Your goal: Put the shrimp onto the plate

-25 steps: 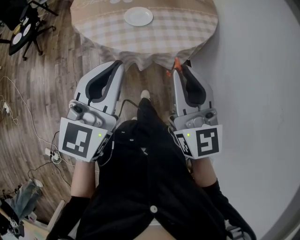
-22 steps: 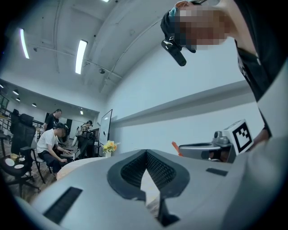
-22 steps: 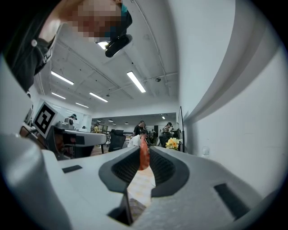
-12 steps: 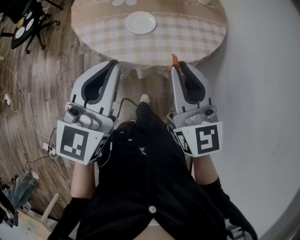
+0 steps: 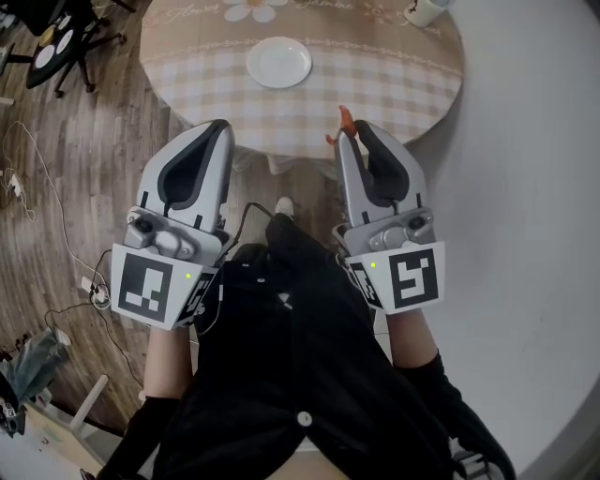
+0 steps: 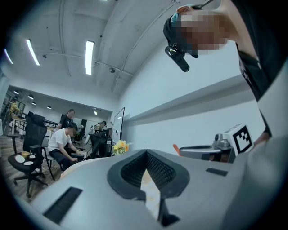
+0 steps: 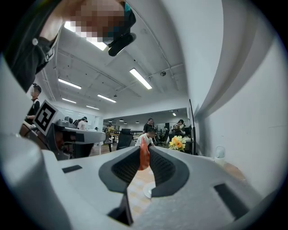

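The shrimp point(image 5: 344, 120) was up in the air, pinched between the tips of the right claw point(image 5: 349, 131), over the near edge of the round, check-clothed surface point(image 5: 394, 66). From where I stood it looked a small, light thing, likely a toy. Its orange body stood upright between the pads and a thin tail or feeler poked out above them. I would guess it was a little slick and curved, so a hold across the thick middle of the body, as it had then, seemed safer than one on the narrow end. It did not look fragile, though whether it was rubbery or hard I could not tell.

The left claw point(image 5: 220, 131) hung level with the other at about nine o'clock from it, its tips together with nothing between them.

The plate point(image 5: 278, 62) lay on the cloth at roughly eleven o'clock from the shrimp, well apart from it, white and bare. A cup point(image 5: 427, 9) stood at the far rim, about one o'clock. What it held I could not see.
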A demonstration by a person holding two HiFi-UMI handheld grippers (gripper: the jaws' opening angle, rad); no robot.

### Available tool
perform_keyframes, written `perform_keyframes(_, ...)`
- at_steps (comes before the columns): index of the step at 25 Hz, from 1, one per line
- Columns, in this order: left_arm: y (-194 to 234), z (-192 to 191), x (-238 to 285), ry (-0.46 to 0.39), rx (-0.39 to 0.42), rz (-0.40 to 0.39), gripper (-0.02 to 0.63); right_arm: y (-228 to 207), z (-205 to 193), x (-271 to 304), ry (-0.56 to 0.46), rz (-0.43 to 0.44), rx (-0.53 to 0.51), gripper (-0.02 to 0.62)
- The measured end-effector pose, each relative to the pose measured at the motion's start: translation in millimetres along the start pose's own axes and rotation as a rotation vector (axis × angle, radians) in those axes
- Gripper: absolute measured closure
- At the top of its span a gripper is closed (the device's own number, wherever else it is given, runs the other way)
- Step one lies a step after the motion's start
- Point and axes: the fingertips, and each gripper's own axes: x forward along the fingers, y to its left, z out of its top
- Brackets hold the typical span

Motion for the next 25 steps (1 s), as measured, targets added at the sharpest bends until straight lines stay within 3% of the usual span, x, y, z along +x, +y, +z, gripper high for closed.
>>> perform_keyframes(15, 11, 2, 21, -0.01, 0.009, 0.078, 0.604, -15, -11, 22, 0.017, 0.089, 0.002, 0.545)
perform_keyframes(25, 18, 3, 41, -0.016, 0.017, 0.049, 0.604, -29, -12, 34, 0.017, 0.052, 0.005, 0.545)
